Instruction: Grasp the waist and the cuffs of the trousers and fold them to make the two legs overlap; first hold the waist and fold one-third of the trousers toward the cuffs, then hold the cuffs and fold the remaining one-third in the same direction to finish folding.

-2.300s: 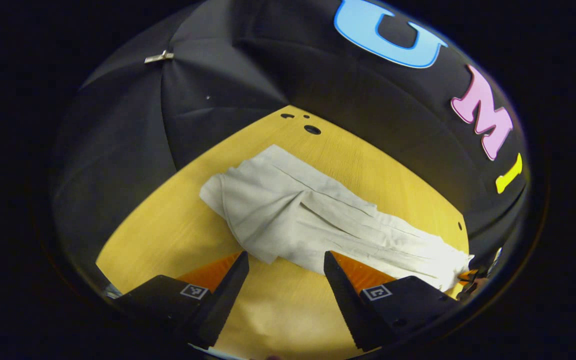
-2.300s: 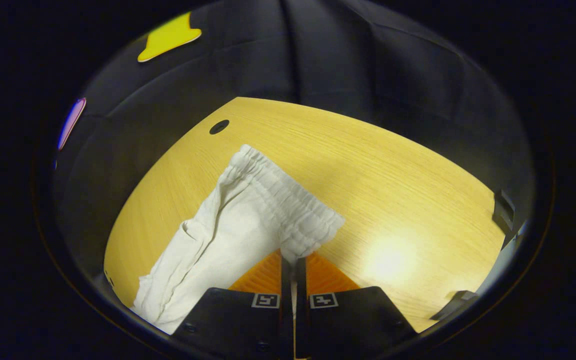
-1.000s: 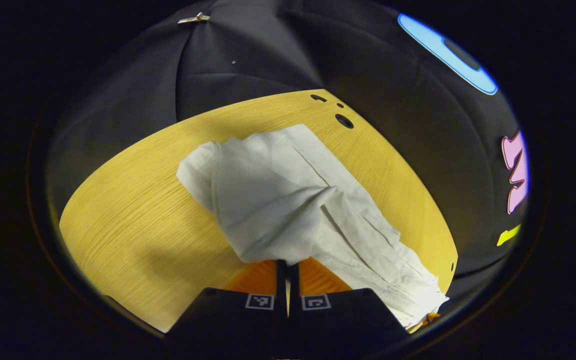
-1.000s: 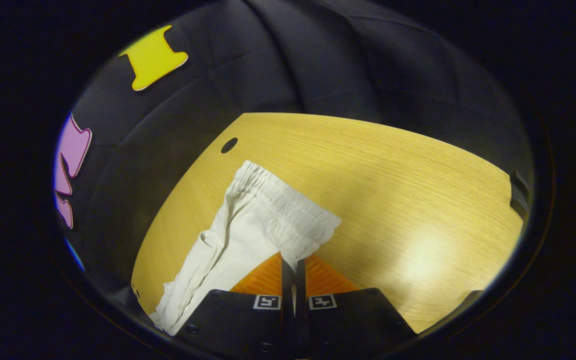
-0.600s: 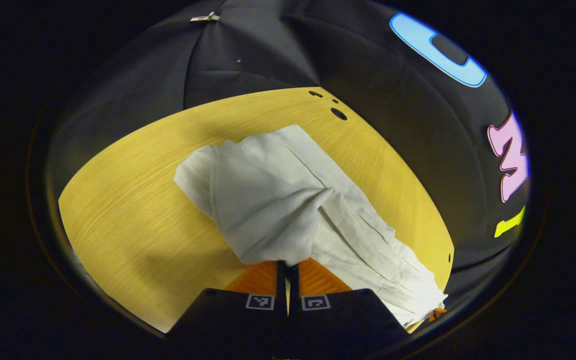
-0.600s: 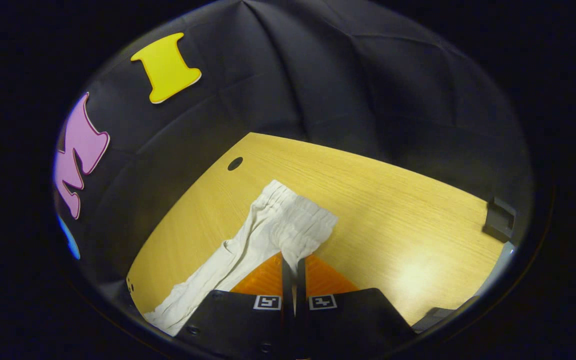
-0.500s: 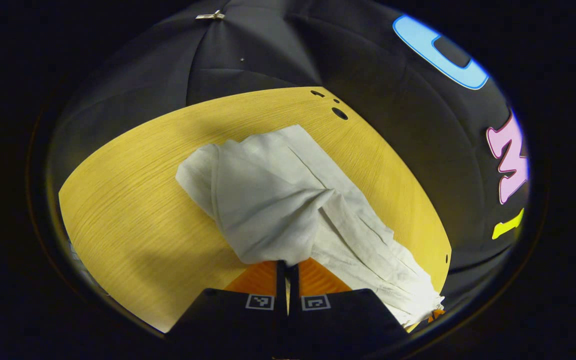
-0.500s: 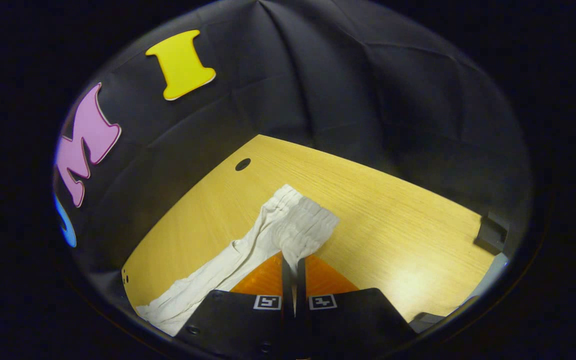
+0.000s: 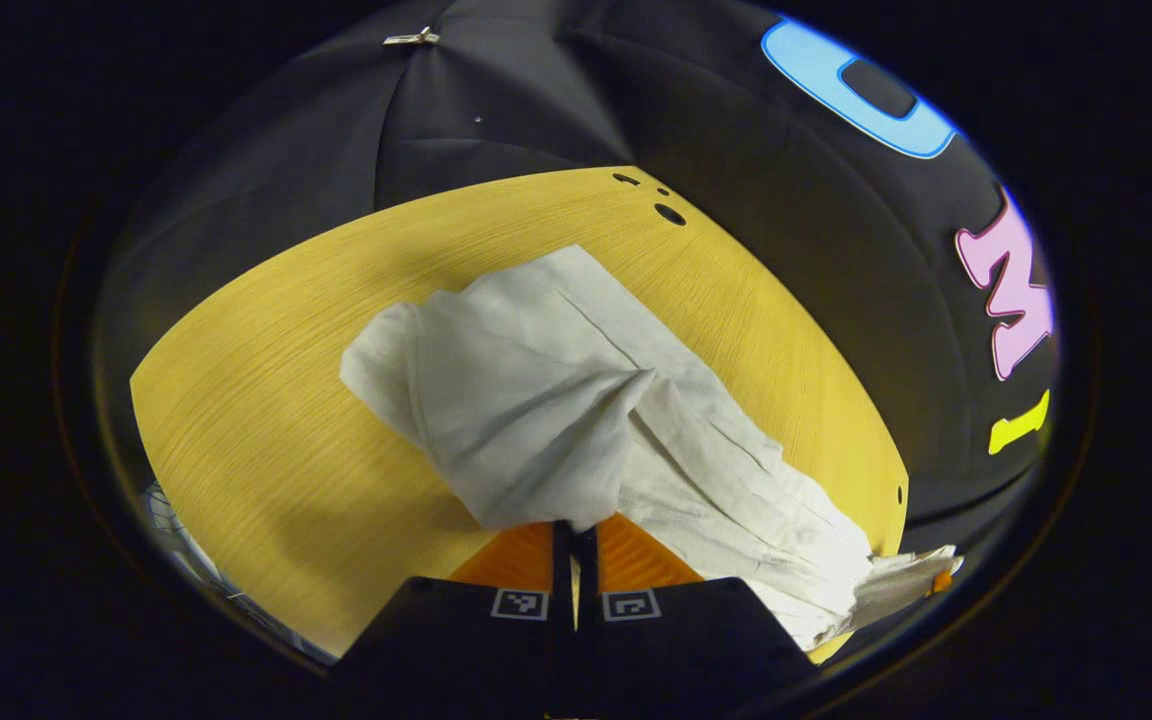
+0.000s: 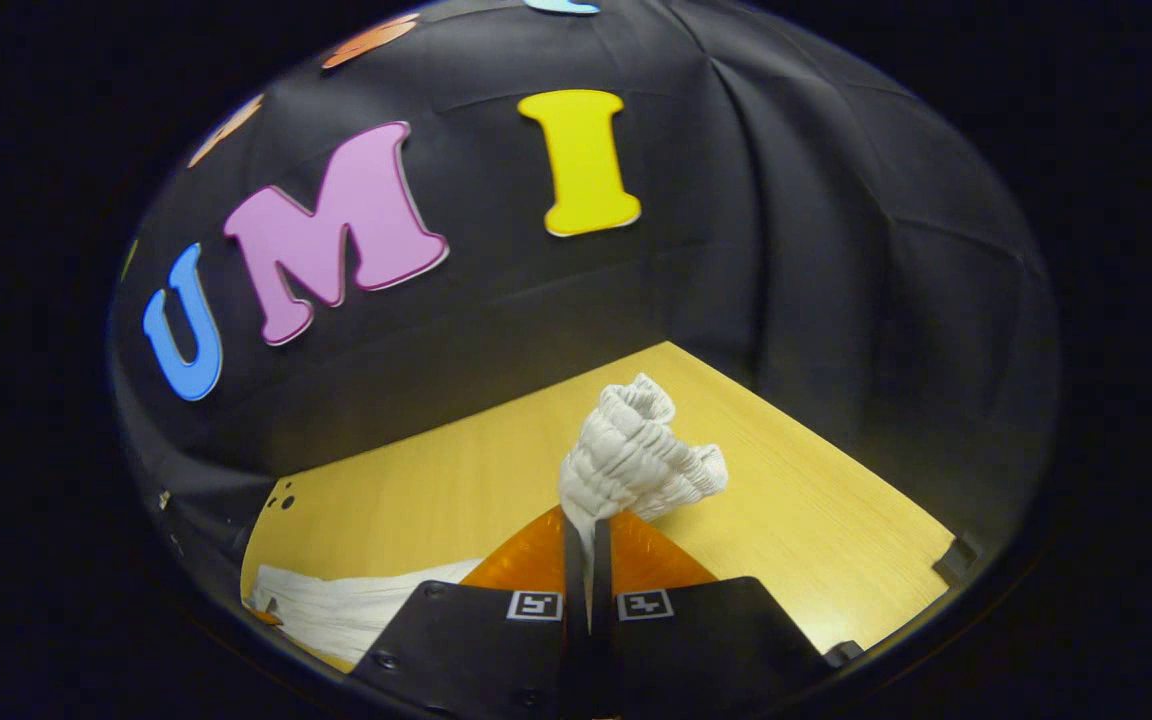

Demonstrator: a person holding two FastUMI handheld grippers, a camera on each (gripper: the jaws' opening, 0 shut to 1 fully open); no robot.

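Note:
White trousers (image 9: 556,390) lie across the yellow wooden table (image 9: 266,400), the legs spreading away from me in the left gripper view. My left gripper (image 9: 574,527) is shut on the near edge of the cuff end, close to the tabletop. Toward the lower right of that view the waist end (image 9: 901,580) rises off the table. In the right gripper view my right gripper (image 10: 587,530) is shut on the gathered elastic waistband (image 10: 641,460), which is bunched and held above the table (image 10: 816,540). The rest of the trousers (image 10: 336,600) trails at lower left.
Small round holes (image 9: 669,214) mark the table's far corner and appear again (image 10: 286,497) in the right gripper view. A dark clamp (image 10: 951,560) sits at the table's right edge. The black booth wall stands just behind the table, with a metal clip (image 9: 409,39) on it.
The left gripper, open 2.3 s ago, has shut on the cuff end and stays low. The right gripper has lifted the waistband and swung it; the band is now bunched above the table.

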